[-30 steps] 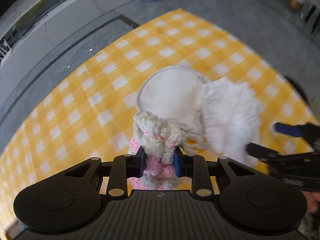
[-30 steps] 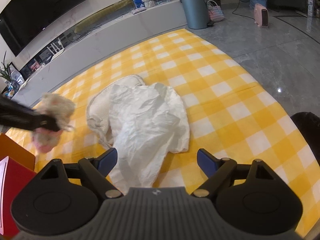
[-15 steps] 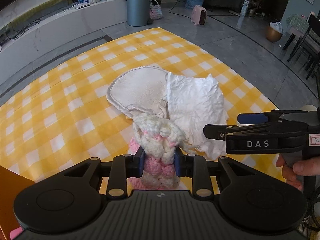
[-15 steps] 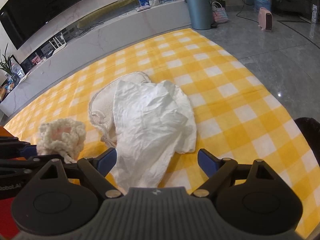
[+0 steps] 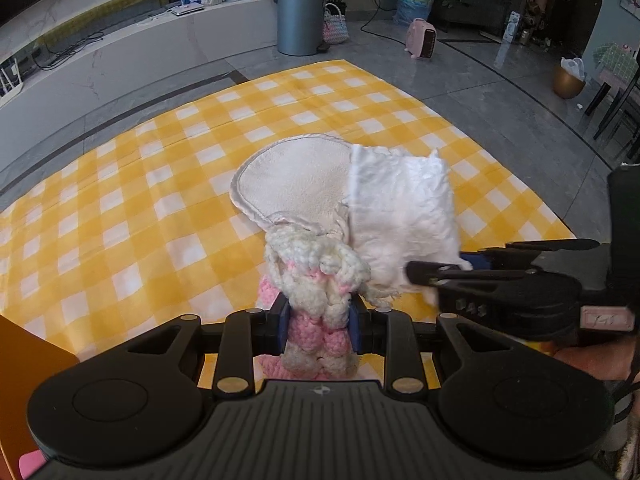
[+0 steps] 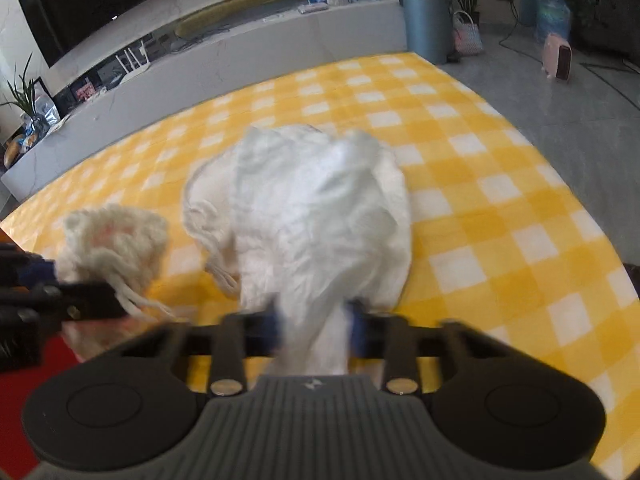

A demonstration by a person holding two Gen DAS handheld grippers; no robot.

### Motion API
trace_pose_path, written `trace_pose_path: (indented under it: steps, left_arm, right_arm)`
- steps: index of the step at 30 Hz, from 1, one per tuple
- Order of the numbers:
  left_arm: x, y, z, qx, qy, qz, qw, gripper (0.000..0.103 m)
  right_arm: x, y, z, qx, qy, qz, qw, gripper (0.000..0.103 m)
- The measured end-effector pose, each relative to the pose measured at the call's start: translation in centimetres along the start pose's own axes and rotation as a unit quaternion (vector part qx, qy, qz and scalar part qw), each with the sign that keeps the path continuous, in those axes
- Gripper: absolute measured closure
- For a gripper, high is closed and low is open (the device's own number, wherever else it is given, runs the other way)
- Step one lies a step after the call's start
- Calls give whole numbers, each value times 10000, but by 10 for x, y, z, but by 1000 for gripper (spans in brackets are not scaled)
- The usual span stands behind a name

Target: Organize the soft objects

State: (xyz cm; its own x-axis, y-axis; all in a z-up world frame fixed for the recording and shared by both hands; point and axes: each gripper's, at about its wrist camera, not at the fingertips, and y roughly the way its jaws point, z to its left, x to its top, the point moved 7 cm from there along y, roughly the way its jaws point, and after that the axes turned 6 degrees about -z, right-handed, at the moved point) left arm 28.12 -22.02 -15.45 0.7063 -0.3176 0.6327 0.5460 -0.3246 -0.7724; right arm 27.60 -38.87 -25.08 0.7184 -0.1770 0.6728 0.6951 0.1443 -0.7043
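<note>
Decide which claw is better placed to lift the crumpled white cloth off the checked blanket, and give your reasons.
Right. The right claw has just closed around the white cloth, while the left claw is occupied gripping the crocheted toy.

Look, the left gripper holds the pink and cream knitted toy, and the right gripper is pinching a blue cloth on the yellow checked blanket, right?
Not quite: the cloth in the right gripper is white, not blue, as the right wrist view shows. The left gripper does hold the knitted toy.

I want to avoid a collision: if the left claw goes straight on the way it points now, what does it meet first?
Probably the cream terry cloth on the yellow checked blanket. It lies just beyond the crocheted toy the left claw holds, though depth is unclear.
</note>
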Motion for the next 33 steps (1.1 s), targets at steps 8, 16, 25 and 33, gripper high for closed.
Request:
trace_pose_path:
  steps: [8,16,25,33]
  left_arm:
    - [2,-4,0,69,-54,-157,9998,71]
    - [-1,-1,-6,-43,166,-41,9998,71]
    - [-1,-1,-5,-95,152,-23,9998,71]
    - [-1,1,-5,-49,169,40,9998,71]
  right_arm:
    - [9,-90,-29,-448,-252,-750,9959,89]
    - [-38,-84,4,-239,-2157,442,9752,63]
    - [-35,-34,-9,-977,-2266,746,9662,7]
    - [-11,-52,10,-494,-3463,-314,9363,3]
